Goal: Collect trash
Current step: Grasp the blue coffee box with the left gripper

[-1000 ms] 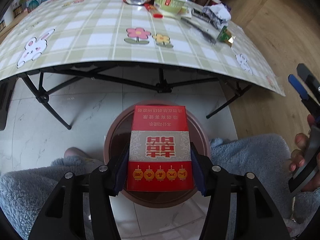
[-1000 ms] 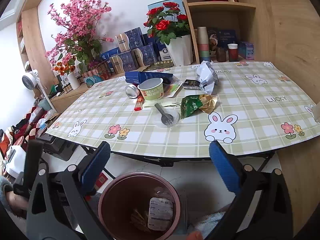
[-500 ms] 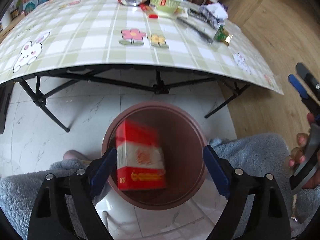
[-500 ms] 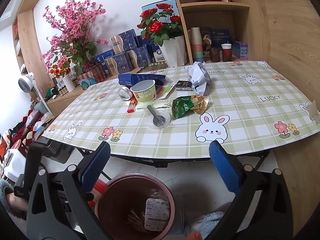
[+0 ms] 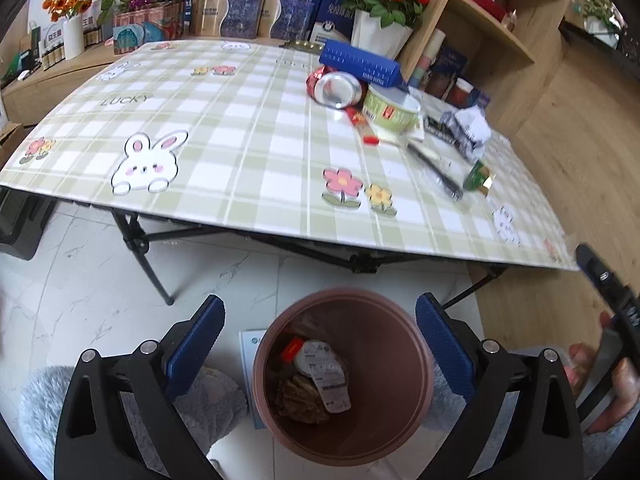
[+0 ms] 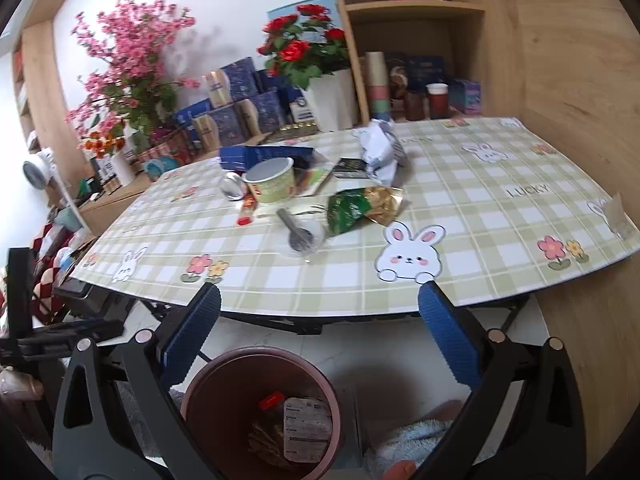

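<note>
My left gripper (image 5: pixel 320 320) hangs over the brown bin (image 5: pixel 404 344) on the floor. Its jaws are opening wide and nothing is between them. A red corner of the box (image 5: pixel 292 350) shows among the wrappers in the bin. My right gripper (image 6: pixel 320 308) stands open and empty above the same bin (image 6: pixel 224 364), in front of the table edge. On the checked table (image 6: pixel 480 216) lie a can (image 6: pixel 232 186), a green paper cup (image 6: pixel 272 184), a red stick pack (image 6: pixel 246 210), a wrapped spoon (image 6: pixel 298 232), a green foil packet (image 6: pixel 360 208) and a crumpled white wrapper (image 6: pixel 380 152).
Black folding table legs (image 5: pixel 140 244) stand behind the bin on the marble floor. Flower pots and blue boxes (image 6: pixel 248 92) line the back of the table. A wooden shelf (image 6: pixel 416 8) rises at the right. Grey fluffy slippers (image 5: pixel 208 396) flank the bin.
The red box left my left gripper and fell into the bin as the jaws spread. The left gripper then rose and tilted up toward the table. The right gripper barely moved.
</note>
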